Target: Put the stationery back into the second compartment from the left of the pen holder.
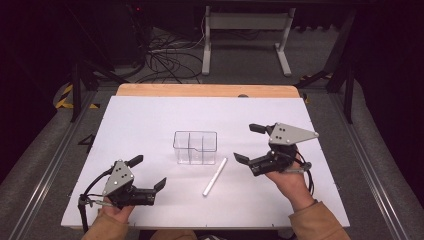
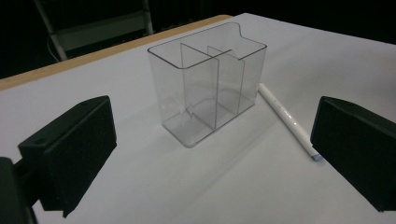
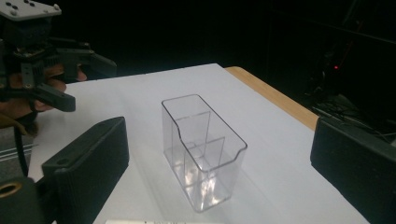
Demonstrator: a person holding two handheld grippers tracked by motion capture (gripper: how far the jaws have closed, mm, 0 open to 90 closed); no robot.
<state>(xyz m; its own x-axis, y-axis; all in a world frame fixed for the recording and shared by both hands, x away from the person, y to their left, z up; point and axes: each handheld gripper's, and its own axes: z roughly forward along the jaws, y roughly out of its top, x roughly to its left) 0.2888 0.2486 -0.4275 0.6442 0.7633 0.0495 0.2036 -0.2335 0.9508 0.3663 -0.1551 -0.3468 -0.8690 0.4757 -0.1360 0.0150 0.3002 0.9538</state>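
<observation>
In the high view we see a white table top (image 1: 150,125) with a strip of bare wood (image 1: 207,90) along its far edge, toward the top of the frame. Wide bare white runs to the left and right of the middle, and more lies between the middle and the far edge.

A clear plastic holder (image 1: 195,147) stands upright just above the centre of that frame, apart from both tools. Thin inner walls split it into compartments, and one long side has a lowered, notched rim. It looks empty. A white pen (image 1: 215,176) lies flat just below and right of it, slanting toward the lower middle of the frame, close to the holder but, as far as we can tell, not touching it.

The left gripper (image 1: 147,173) sits at the lower left of the high view, its jaws spread wide with nothing between them. The right gripper (image 1: 248,143) is at centre right, jaws also wide and empty.

In the left gripper view the holder (image 2: 210,84) stands in the middle and the pen (image 2: 286,119) runs to its right; the pen's near tip is partly covered by the right-hand jaw. In the right gripper view the holder (image 3: 201,149) is central, a sliver of the pen (image 3: 159,221) is cut off at the bottom edge, and the left gripper (image 3: 92,80) shows at the upper left. The clear walls make the exact count of compartments hard to read.
</observation>
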